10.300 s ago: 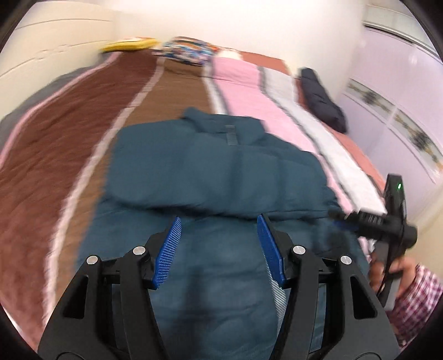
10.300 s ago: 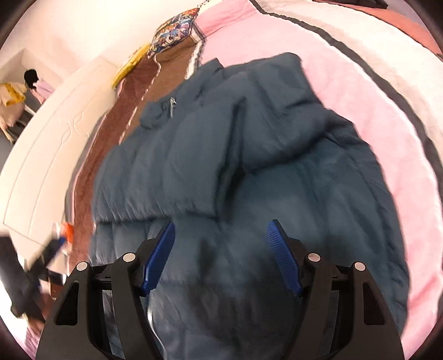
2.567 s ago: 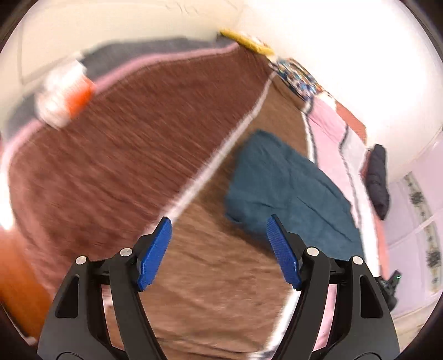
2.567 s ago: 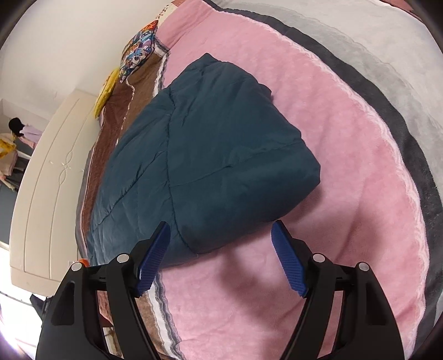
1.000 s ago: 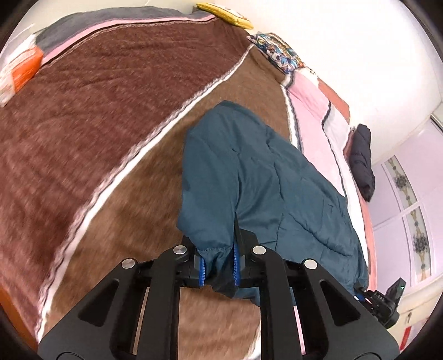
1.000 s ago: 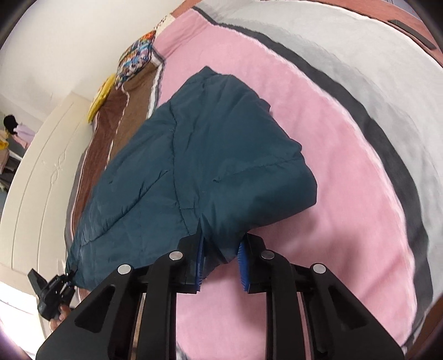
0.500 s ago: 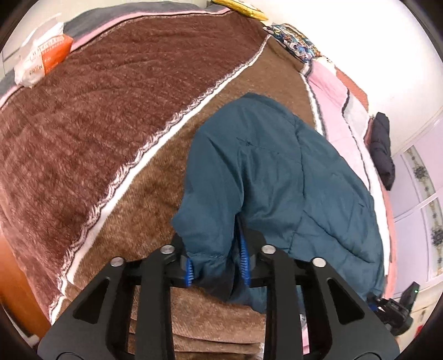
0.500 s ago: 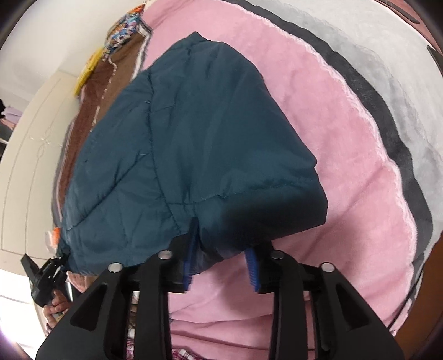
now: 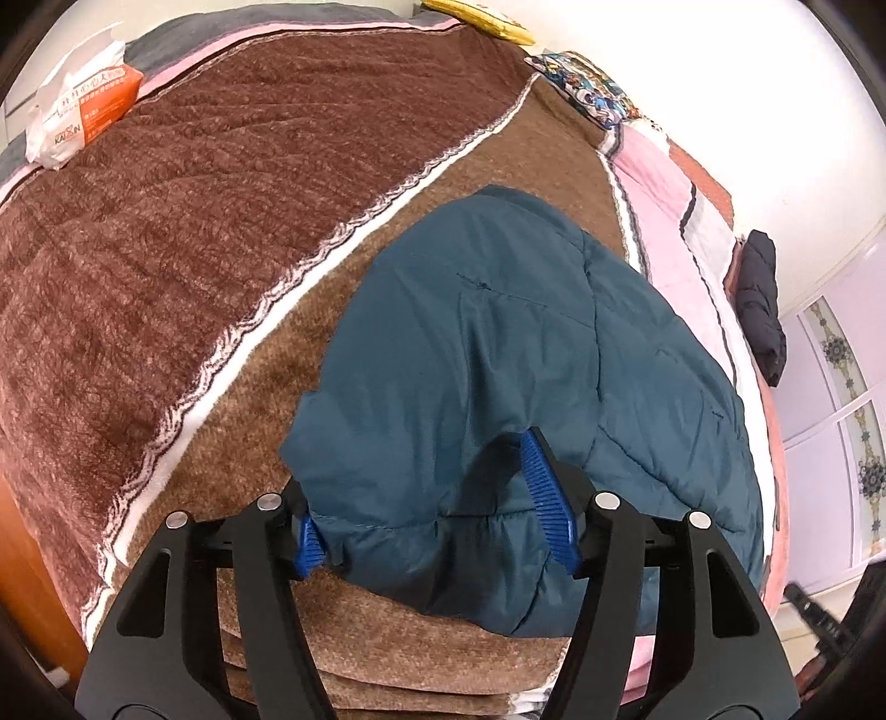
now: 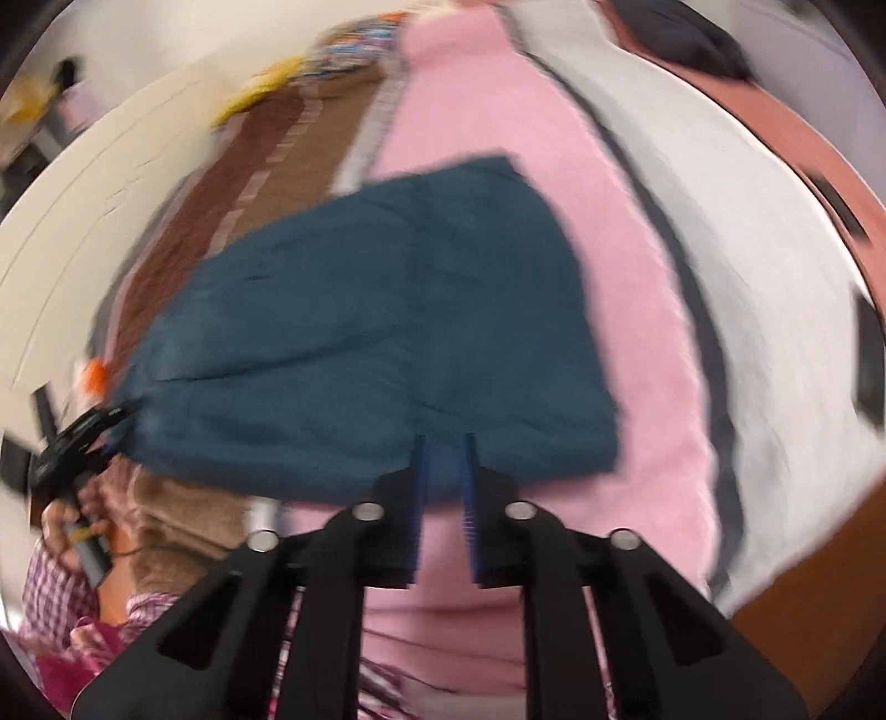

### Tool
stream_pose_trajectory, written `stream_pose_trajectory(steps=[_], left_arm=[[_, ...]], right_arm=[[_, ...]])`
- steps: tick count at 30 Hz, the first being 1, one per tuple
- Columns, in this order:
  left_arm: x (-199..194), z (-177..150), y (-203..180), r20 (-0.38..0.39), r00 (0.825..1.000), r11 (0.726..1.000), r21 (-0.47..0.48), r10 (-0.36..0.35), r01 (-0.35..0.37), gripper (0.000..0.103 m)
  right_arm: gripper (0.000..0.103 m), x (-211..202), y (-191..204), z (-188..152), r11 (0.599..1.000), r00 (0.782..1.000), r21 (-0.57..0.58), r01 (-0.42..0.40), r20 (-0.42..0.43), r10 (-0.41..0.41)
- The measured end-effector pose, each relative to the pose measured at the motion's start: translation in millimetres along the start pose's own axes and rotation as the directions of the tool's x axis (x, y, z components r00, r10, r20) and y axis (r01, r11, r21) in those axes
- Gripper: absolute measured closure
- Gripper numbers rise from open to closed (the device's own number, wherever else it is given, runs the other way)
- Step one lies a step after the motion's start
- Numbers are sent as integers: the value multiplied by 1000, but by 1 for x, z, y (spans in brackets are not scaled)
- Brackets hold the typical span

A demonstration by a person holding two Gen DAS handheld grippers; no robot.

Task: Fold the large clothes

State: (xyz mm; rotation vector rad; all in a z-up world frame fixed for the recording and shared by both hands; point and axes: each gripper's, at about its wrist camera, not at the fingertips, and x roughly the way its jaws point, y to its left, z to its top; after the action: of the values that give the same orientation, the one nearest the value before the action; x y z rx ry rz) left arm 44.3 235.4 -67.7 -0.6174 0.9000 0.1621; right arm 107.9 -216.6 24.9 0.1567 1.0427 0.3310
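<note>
Jacket (image 9: 515, 354): teal padded garment, folded into a thick bundle; lies on the bed, centre of the left wrist view, across the light-brown and pink stripes. In the right wrist view it fills mid-frame (image 10: 387, 332), blurred.
Jacket hem: near corner bulges between the blue pads at lower centre of the left wrist view.
Left tongs (image 9: 437, 509): jaws opening, standing well apart; hem corner sits between them. The left pad is partly hidden behind the fabric, the right pad lies against the fabric's top; no squeeze on the cloth.
Right tongs (image 10: 443, 482): jaws closing, a narrow gap left; nothing between the pads. Tips overlap the jacket's near edge in the picture; contact cannot be told through the blur.
Bed (image 9: 166, 232): blanket striped dark brown, white, light brown, pink, grey; spans both views.
Packet (image 9: 77, 111): white and orange, upper left of the left wrist view, at the blanket's edge.
Dark garment (image 9: 758, 310): black bundle, right edge of the left wrist view, well apart from the jacket.
Patterned pillow (image 9: 587, 94): top of frame, beside a yellow item (image 9: 482, 16).
Person's hand (image 10: 72, 520): lower left of the right wrist view, plaid sleeve, on the left tongs' grip.
</note>
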Motion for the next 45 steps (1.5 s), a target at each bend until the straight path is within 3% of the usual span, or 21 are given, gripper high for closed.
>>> stream_pose_trajectory(steps=[3, 6, 9, 14, 17, 22, 23, 27, 29, 36, 41, 45], left_arm=[[0, 1, 0, -1, 1000, 1000, -5, -4, 4, 40], [0, 2, 2, -5, 1000, 1000, -18, -15, 15, 40], [1, 3, 3, -7, 1000, 1000, -16, -22, 22, 38], [4, 1, 2, -6, 999, 999, -6, -32, 32, 34], [7, 0, 3, 0, 999, 999, -9, -52, 52, 31], [12, 0, 5, 7, 997, 996, -45, -75, 75, 29], [12, 0, 6, 17, 996, 995, -53, -86, 87, 30], [7, 1, 9, 62, 994, 995, -42, -89, 92, 73], [4, 2, 11, 67, 991, 992, -46, -113, 116, 79], [-4, 1, 4, 80, 989, 992, -12, -120, 122, 82], [-7, 3, 3, 76, 988, 991, 0, -135, 135, 84], [-15, 5, -5, 88, 981, 984, 32, -175, 173, 86]], right_arm=[[98, 26, 46, 19, 990, 997, -119, -72, -18, 71], [98, 60, 91, 37, 963, 996, -257, -81, -41, 73], [98, 100, 118, 52, 948, 993, -306, -93, -93, 68], [98, 160, 127, 60, 948, 980, -310, -66, -199, 4], [101, 187, 118, 59, 964, 968, -256, -73, -252, 7], [101, 187, 111, 63, 976, 953, -183, -116, -296, 58], [101, 183, 113, 64, 975, 952, -184, -122, -300, 63], [101, 148, 114, 78, 969, 965, -178, -169, -230, 126], [101, 138, 113, 91, 972, 975, -169, -163, -176, 133], [101, 180, 126, 155, 987, 995, -154, -41, -99, 26], [101, 229, 123, 180, 991, 987, -130, 7, -161, -28], [101, 258, 109, 176, 992, 971, -120, 34, -232, -62]])
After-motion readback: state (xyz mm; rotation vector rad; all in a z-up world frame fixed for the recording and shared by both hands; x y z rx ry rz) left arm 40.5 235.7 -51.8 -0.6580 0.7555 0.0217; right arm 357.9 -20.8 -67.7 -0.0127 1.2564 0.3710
